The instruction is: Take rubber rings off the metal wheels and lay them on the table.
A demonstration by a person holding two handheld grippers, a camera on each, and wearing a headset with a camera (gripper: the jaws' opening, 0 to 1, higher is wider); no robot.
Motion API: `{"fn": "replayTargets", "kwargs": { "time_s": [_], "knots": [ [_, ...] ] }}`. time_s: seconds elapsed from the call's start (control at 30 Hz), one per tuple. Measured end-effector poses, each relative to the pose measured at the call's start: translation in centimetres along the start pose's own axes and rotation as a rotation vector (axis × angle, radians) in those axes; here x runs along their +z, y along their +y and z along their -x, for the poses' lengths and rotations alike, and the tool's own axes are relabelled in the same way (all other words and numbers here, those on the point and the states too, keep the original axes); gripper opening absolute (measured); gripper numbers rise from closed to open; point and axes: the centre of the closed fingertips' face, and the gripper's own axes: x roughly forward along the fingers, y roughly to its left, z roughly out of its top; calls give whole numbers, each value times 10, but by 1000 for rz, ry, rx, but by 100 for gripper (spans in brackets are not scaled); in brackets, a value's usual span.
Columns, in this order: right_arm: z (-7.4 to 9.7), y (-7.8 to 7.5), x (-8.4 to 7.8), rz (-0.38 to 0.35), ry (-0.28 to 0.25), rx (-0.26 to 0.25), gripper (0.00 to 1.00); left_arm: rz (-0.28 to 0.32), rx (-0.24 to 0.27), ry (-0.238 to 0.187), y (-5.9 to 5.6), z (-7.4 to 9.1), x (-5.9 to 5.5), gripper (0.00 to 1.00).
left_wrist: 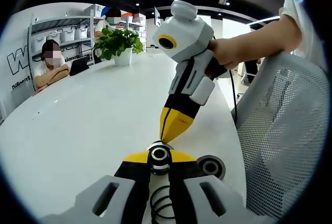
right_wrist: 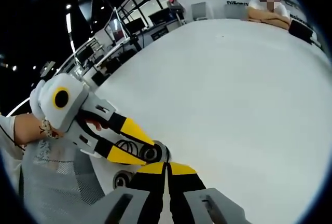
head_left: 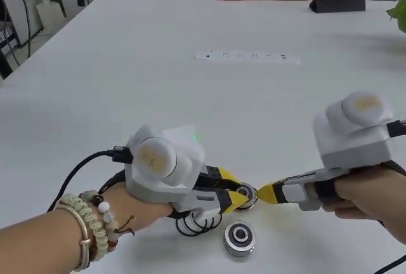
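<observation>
Step in hand, as I judge it: stripping a ring from the wheel I have clamped.

Left gripper (left_wrist: 158, 158): closed on a metal wheel (left_wrist: 159, 152), one yellow tip on either side of it. The wheel sits low over the table (head_left: 190, 96). I cannot tell whether it rests on the surface or hangs just clear.

Right gripper (right_wrist: 166, 169): jaws together, with only a hairline between the yellow tips. The points are brought up against the rim of the held wheel, opposite the left gripper. The rim is too small and dark for me to tell whether any rubber is nipped between them.

Second wheel (head_left: 240, 237): flat on the table, just beside the held one and nearer to me, touched by neither gripper. It has a dark band round its edge, so I judge its ring is not yet off.

Loose rubber rings (head_left: 198, 224): a few thin black loops, overlapping, on the table under the left gripper. I take these as already removed.

Next move calls for:
- catching the edge of the ring with the right tips
- peeling it outward off the rim, with the left clamp firm so the round metal does not twist
- laying the ring down by the loops
</observation>
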Motion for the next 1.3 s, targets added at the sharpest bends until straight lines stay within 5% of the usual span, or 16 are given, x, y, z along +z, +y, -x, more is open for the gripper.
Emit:
{"fn": "replayTargets", "kwargs": {
  "time_s": [1.3],
  "knots": [
    [3,25,15,85,-36,51,0,-5,14,3,1,-1,1,7]
  ]
}}
